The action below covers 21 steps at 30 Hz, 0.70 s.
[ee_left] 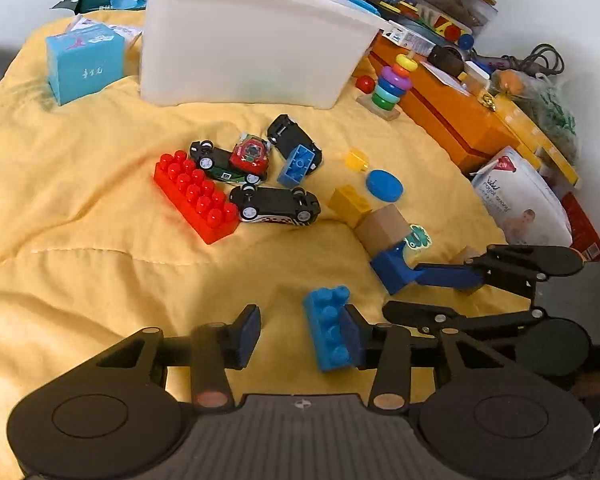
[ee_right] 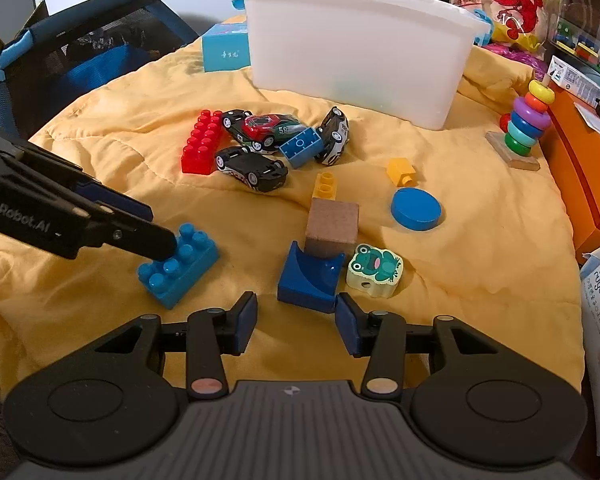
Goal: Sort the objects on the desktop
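Left gripper (ee_left: 302,330) parted about halfway, right pad against the side of the light blue studded brick (ee_left: 329,328), left pad clear of it; brick resting on the yellow quilt (ee_left: 80,208), not clamped; in the right wrist view one left finger (ee_right: 156,242) lying across the same brick's studs (ee_right: 180,264).

Right gripper (ee_right: 296,320) likewise about half open, straddling the near edge of the dark blue curved block (ee_right: 310,276); right pad touching or just beside its corner, left pad apart; nothing gripped.

Just beyond the curved block: one brown wooden cube (ee_right: 332,228), touching it; one frog-printed block (ee_right: 375,266) just beside it on the right.

Counted on the quilt: toy cars, four, clustered mid-quilt (ee_right: 252,168), one overlain by a red car (ee_right: 266,124); red studded brick (ee_right: 202,142), one, left of the cars; blue flat-topped brick (ee_right: 301,146), one, among the cars; yellow small bricks, two (ee_right: 325,186) (ee_right: 400,170); blue disc (ee_right: 416,208), one.

White plastic bin (ee_right: 356,52), one, at the far edge of the quilt; ring stacker (ee_right: 526,128), one, right of the bin; light blue carton (ee_right: 225,50), one, left of the bin.
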Available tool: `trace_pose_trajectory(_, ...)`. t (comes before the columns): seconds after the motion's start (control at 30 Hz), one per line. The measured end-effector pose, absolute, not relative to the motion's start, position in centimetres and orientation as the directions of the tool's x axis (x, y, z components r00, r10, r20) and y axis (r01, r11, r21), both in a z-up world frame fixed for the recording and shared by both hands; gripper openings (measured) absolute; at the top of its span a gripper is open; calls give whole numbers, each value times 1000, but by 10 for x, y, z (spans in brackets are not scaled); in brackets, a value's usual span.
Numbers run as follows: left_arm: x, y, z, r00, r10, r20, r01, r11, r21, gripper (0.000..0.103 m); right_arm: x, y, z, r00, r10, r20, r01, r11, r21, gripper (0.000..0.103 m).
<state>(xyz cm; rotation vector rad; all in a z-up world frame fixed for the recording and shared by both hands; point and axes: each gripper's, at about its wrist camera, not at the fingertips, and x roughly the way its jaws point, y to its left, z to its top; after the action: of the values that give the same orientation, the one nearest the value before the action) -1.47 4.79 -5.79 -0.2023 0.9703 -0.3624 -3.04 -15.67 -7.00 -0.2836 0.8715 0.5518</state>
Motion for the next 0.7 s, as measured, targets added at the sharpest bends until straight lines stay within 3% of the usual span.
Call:
trace_pose_trajectory(0.17,-18,47,-51,536,-385,-751,217,923,-318,48,-30,-156,-70,517,342,-785,-567,824,-15,50)
trace_pose_trajectory(0.7,-49,-10,-41,601,-316,-734,418,907,-49,50,-30,-157,-72,515,344,-785,-572,820,-15,54)
